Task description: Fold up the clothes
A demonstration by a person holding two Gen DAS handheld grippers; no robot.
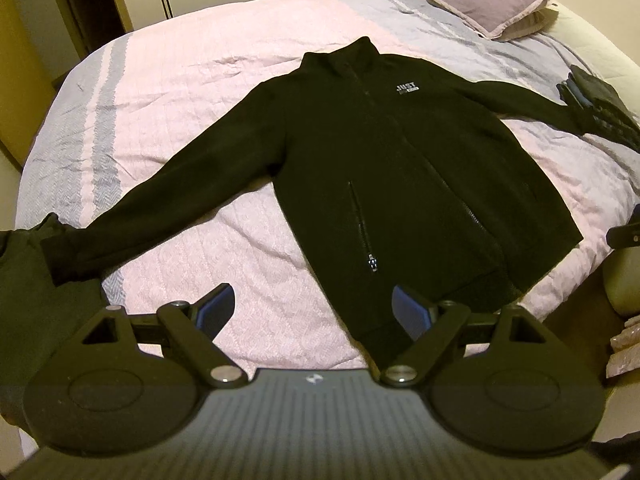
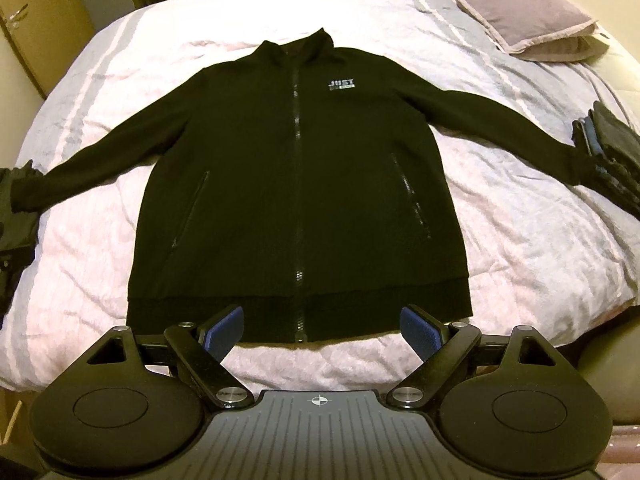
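Folding not begun: zip jacket point(image 2: 296, 184) lies spread flat; left gripper point(image 1: 312, 304) and right gripper point(image 2: 322, 324) hover at its hem, jaws released; next, grasp a sleeve.

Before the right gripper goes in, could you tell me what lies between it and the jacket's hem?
Only a bare strip of pink bedspread lies between the open right gripper and the hem of the black jacket, as the right wrist view shows.

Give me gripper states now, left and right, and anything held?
Left gripper: open, holding nothing, above the bed by the jacket hem.
Right gripper: open, holding nothing, over the jacket hem.
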